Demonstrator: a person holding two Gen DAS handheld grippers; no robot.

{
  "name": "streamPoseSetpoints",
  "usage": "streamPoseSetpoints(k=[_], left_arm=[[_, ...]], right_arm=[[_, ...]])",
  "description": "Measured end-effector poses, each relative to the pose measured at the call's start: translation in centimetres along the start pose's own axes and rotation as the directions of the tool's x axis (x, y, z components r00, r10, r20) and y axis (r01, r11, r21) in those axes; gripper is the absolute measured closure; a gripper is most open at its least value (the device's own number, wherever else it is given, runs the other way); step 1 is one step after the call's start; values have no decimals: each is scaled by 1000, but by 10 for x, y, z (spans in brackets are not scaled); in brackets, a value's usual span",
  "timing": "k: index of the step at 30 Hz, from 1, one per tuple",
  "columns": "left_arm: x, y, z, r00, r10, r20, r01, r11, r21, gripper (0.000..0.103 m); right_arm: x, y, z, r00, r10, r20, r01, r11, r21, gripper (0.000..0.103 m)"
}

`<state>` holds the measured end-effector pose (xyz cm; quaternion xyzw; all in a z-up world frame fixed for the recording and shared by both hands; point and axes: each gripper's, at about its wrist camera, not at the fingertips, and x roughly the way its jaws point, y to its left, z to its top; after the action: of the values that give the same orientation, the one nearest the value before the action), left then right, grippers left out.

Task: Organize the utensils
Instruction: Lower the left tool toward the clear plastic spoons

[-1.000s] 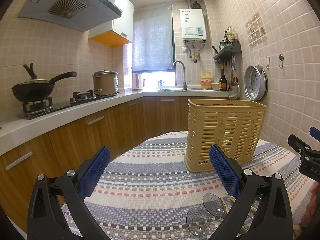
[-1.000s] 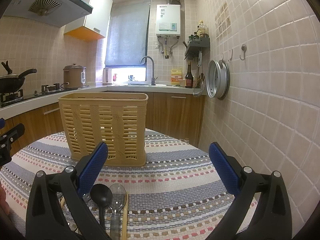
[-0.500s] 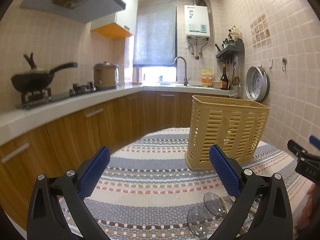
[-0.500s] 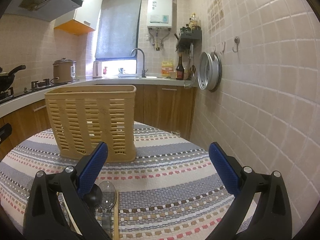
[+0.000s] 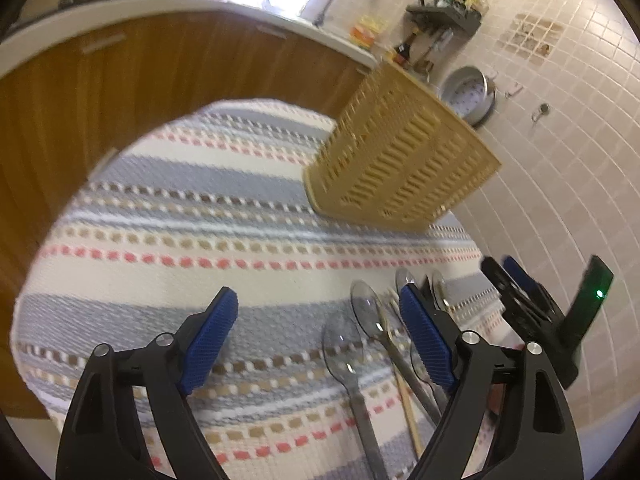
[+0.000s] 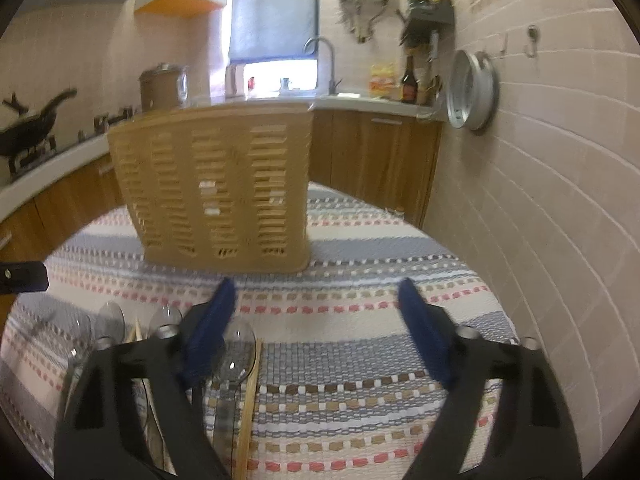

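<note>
Both grippers held wide open, nothing gripped; utensils laid loose on striped cloth (image 5: 168, 216).

Left gripper (image 5: 318, 342) and right gripper (image 6: 316, 330) are poised over the pile. Approx 5 clear plastic spoons (image 5: 346, 354) counted in left view, plus 1 wooden stick (image 5: 408, 408); exact nr can't be told, some hidden. 1 tan slotted basket (image 6: 224, 192) is seen upright behind them, apart. No readable text, pics blurred.
</note>
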<state>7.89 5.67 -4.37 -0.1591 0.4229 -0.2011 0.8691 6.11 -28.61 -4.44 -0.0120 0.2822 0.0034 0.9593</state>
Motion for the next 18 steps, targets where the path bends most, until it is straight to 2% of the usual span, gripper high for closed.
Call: streamPoseSetpoints(k=[3, 5, 7, 8, 9, 13, 15, 17, 18], left_arm=[[10, -7, -1, 999, 0, -51, 0, 1000, 10, 34], [15, -10, -4, 997, -18, -74, 19, 1000, 10, 34], [19, -12, -5, 995, -37, -97, 38, 999, 5, 40], [22, -13, -5, 993, -41, -110, 41, 999, 5, 42], [25, -14, -5, 992, -37, -123, 38, 999, 5, 46], [31, -12, -6, 989, -19, -150, 17, 1000, -12, 54], [34, -9, -7, 986, -34, -162, 29, 999, -31, 56], [36, -7, -9, 984, -29, -175, 24, 999, -35, 63], [36, -7, -10, 985, -23, -173, 18, 999, -28, 65]], right_arm=[[3, -5, 1, 998, 44, -52, -43, 999, 20, 49], [5, -10, 4, 991, 93, -96, -89, 995, 36, 52], [8, -13, 7, 977, 137, -164, -130, 990, 51, 58], [10, -13, 8, 969, 150, -198, -141, 988, 58, 64], [14, -14, 8, 954, 176, -243, -164, 984, 72, 66], [20, -16, 7, 908, 264, -324, -235, 964, 127, 67], [20, -15, 6, 896, 287, -339, -252, 957, 144, 67], [21, -13, 4, 886, 294, -359, -256, 955, 151, 67], [22, -11, 1, 876, 300, -378, -259, 953, 158, 71]])
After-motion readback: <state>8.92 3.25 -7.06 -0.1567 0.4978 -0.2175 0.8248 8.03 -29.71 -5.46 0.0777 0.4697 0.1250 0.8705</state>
